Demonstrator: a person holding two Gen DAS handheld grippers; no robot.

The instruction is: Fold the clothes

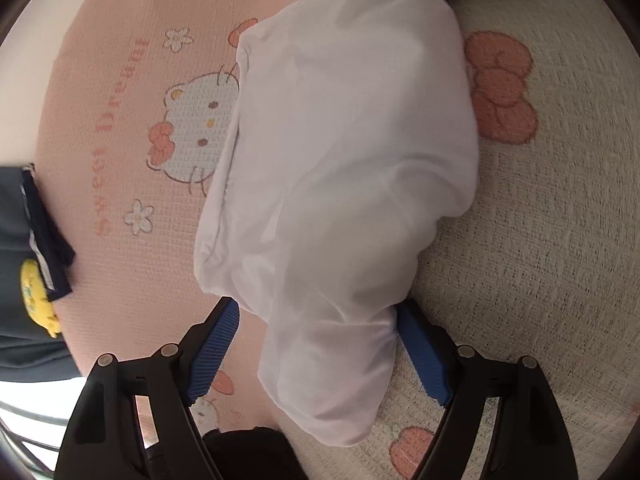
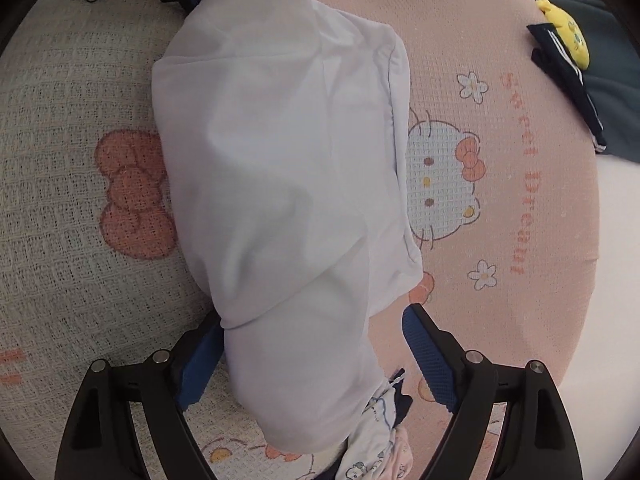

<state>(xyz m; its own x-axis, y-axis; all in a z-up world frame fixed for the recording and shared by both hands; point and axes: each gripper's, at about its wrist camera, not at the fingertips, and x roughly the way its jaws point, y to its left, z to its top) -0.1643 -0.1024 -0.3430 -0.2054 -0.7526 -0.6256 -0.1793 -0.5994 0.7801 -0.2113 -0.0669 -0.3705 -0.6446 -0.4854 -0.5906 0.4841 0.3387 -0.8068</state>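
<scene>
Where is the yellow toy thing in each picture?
Left wrist view: the yellow toy sits at the far left edge, on the dark cloth.
Right wrist view: the yellow toy is in the top right corner, on the same dark cloth.
Shared landmark: the white cat face on the pink blanket, beside the white garment.

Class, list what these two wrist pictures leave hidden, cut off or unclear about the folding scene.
- Left wrist view: the cat print on the blanket is partly covered by the white garment.
- Left wrist view: the dark garment is cut off by the left edge.
- Right wrist view: the patterned cloth lies mostly under the white garment; its kind cannot be told.
- Both views: the white garment's type stays unclear, being bunched.
</scene>
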